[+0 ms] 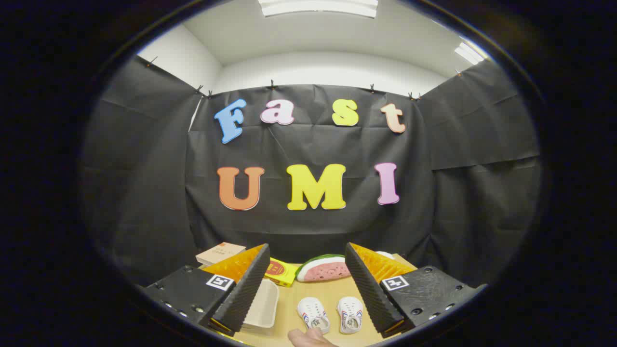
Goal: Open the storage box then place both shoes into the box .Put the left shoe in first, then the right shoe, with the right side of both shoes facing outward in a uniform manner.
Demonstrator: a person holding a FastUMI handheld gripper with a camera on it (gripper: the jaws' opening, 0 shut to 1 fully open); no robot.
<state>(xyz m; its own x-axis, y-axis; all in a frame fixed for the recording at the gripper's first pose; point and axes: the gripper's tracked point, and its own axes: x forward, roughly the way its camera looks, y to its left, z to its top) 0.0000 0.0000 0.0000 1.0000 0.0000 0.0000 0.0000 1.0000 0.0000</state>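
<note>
1. The jaws of the gripper (307,284) stand wide apart with nothing between them; they hang above the desk (332,294) and touch none of the things on it.
2. Two small white shoes lie side by side on the desk, below the gap of the jaws and nearer the right finger (368,289) than the left finger (246,289). The left-hand shoe (313,313) and the right-hand shoe (350,314) sit just beside each other, apart by a narrow strip of desk, their openings facing up.
3. Which of the pair is the left shoe and which the right cannot be told.
4. The storage box (262,306), a pale cream rectangular container, lies on the desk just beside the left-hand shoe, partly hidden under the left finger. Whether a lid is on it cannot be told.
5. A person's hand (308,338) shows at the near edge of the desk, touching or almost touching the heel of the left-hand shoe.
6. Toward the desk's far edge, beyond the jaws, lie a watermelon slice toy (324,269) and a yellow box (280,273) just beside it.
7. A tan cardboard box (221,253) sits at the far left corner of the desk, behind the left finger.
</note>
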